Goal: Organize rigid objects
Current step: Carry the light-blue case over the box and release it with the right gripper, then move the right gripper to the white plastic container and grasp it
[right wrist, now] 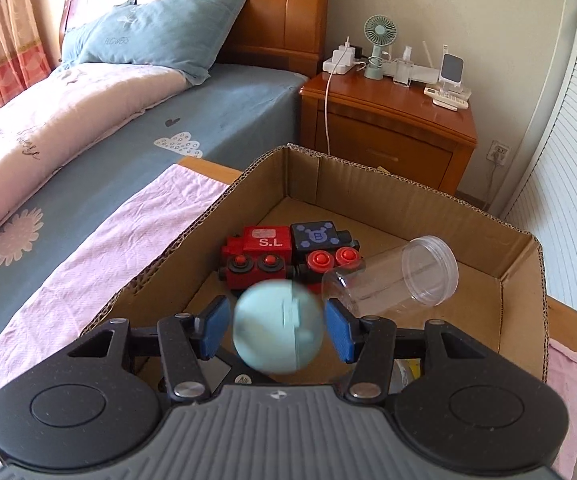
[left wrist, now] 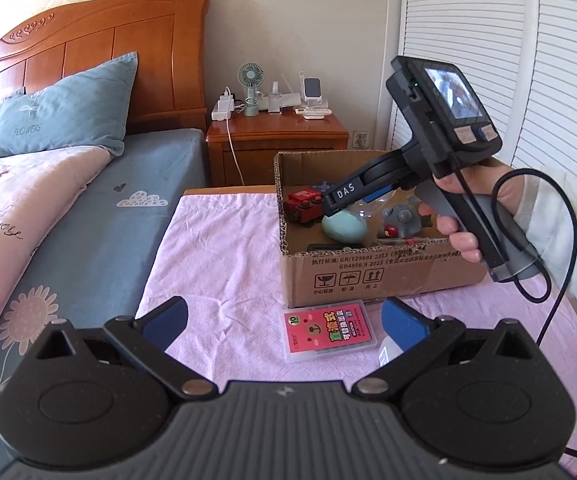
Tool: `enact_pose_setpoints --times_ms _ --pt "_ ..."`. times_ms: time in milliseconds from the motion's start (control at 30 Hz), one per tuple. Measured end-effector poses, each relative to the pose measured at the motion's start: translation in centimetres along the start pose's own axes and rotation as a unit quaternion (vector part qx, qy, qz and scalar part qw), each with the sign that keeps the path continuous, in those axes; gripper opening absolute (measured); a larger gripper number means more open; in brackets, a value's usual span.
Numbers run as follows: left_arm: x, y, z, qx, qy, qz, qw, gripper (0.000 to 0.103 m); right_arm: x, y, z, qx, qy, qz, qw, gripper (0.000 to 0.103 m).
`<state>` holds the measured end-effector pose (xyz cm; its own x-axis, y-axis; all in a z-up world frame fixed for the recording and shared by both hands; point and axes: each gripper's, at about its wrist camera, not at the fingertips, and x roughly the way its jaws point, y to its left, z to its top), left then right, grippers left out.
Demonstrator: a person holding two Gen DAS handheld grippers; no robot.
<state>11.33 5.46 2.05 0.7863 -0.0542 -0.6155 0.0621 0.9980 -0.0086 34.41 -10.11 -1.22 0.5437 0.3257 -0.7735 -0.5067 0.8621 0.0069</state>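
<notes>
A pale blue egg (right wrist: 278, 326) shows blurred between the blue pads of my right gripper (right wrist: 277, 306), with a thin gap on each side; the jaws stand open over the cardboard box (right wrist: 368, 184). In the box lie a red toy engine (right wrist: 256, 256), a dark blue wagon (right wrist: 320, 244) and a clear jar (right wrist: 400, 276) on its side. In the left wrist view the egg (left wrist: 344, 228) sits just under the right gripper (left wrist: 338, 206), beside a grey toy (left wrist: 404, 216). My left gripper (left wrist: 284, 308) is open above the pink cloth, with a red card case (left wrist: 328, 330) lying ahead of it.
The box (left wrist: 368, 280) stands on a pink cloth (left wrist: 228, 260) over a small table beside the bed (left wrist: 88, 220). A wooden nightstand (left wrist: 276, 136) with a fan and chargers is behind it. A louvred door (left wrist: 528, 60) is on the right. A white item (left wrist: 388, 350) peeks by my left gripper's right finger.
</notes>
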Motion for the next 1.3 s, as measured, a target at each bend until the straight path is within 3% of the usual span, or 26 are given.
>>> enact_pose_setpoints --times_ms 67,100,133,433,700,833,933,1300 --pt "0.1 0.0 -0.1 0.001 0.002 0.001 1.0000 0.102 -0.7 0.3 0.0 -0.003 -0.012 -0.003 1.000 0.081" --pt "0.1 0.0 -0.1 0.000 0.002 0.001 1.0000 0.102 -1.2 0.4 -0.1 -0.004 -0.019 -0.005 1.000 0.096" --pt "0.2 0.0 -0.1 -0.001 0.002 0.002 1.0000 0.102 -1.8 0.6 -0.2 -0.005 -0.028 -0.002 1.000 0.103" --pt "-1.2 0.2 0.2 -0.011 0.004 0.003 0.9999 0.102 -7.5 1.4 -2.2 -0.005 -0.046 0.029 0.998 0.103" --pt "-4.3 -0.1 -0.5 0.004 0.014 0.025 0.9996 0.102 -10.9 1.8 -6.7 -0.009 -0.041 0.071 0.997 0.103" --pt "-4.6 -0.3 -2.1 0.013 0.018 0.027 0.9994 0.102 -10.3 2.5 -9.7 -0.016 -0.015 0.097 0.995 0.103" --pt "-4.6 -0.5 -3.6 0.011 -0.005 0.024 0.9996 0.102 -9.4 3.3 -11.3 -0.022 0.007 0.101 0.995 0.103" --pt "-2.5 -0.2 -6.0 -0.012 0.040 0.004 0.9991 0.102 -6.1 4.1 -12.1 -0.015 0.062 0.124 0.990 0.103"
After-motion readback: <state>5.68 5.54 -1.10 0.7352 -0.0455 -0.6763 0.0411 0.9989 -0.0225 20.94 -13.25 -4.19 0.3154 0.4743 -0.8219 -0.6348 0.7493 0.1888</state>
